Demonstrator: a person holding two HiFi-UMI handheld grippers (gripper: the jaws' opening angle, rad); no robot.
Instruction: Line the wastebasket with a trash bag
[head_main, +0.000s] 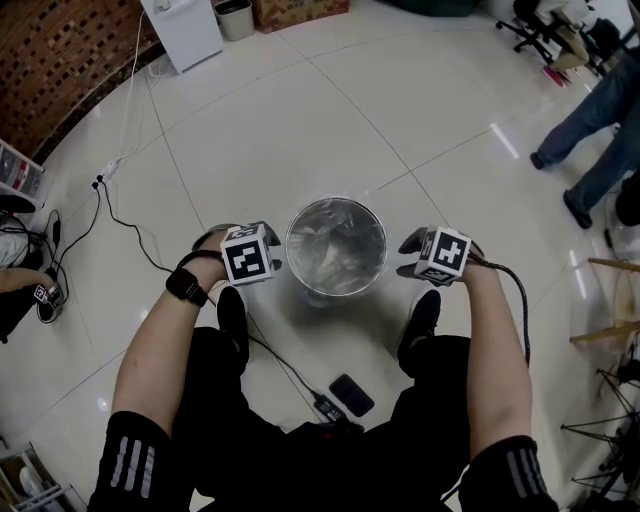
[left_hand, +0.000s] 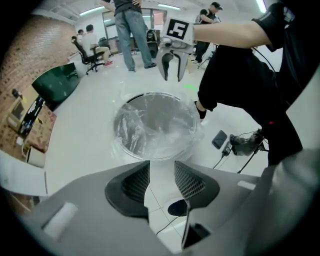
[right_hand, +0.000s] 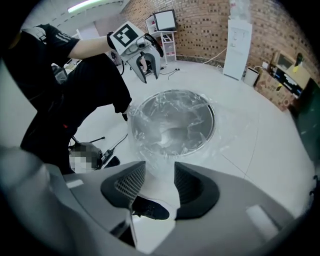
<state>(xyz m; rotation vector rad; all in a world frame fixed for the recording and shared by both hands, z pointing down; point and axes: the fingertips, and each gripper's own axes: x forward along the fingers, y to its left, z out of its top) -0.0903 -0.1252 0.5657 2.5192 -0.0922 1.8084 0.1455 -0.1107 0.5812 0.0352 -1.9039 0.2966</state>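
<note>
Your knees and forearms fill the bottom of the head view, shoes (head_main: 232, 318) planted either side of the wastebasket (head_main: 384, 240) on the floor (head_main: 300, 120). You're squatting right over it, so both sides of the rim are in easy reach

Trash bag (head_main: 335, 250) is in the basket: clear film lines the inside, and the mouth is turned out over the rim. Both gripper views show a loose skirt of film around the outside

Left claw (head_main: 270, 248) sits just beside the rim on its left, right claw (head_main: 408, 255) just beside it on the right. They're opposite each other and both point steeply down, which suits pulling the bag mouth evenly from two sides

Both claws are spread and neither pinches film:
- left gripper view: only floor tile, a cable (left_hand: 166, 225) and a shoe tip between the pads
- right gripper view: floor and a shoe; the bag's overhang lies just past the tips, can't tell if it touches them

My read: lining is basically done. What's left is checking the overhang is even all round. The film inside looks crumpled, not seated flat at the bottom

Risk: the film is thin and light, so a pad that snags the skirt could drag it back off the rim

Phone (head_main: 351, 394) and cable are on the floor between your feet, mind them when you get up
</note>
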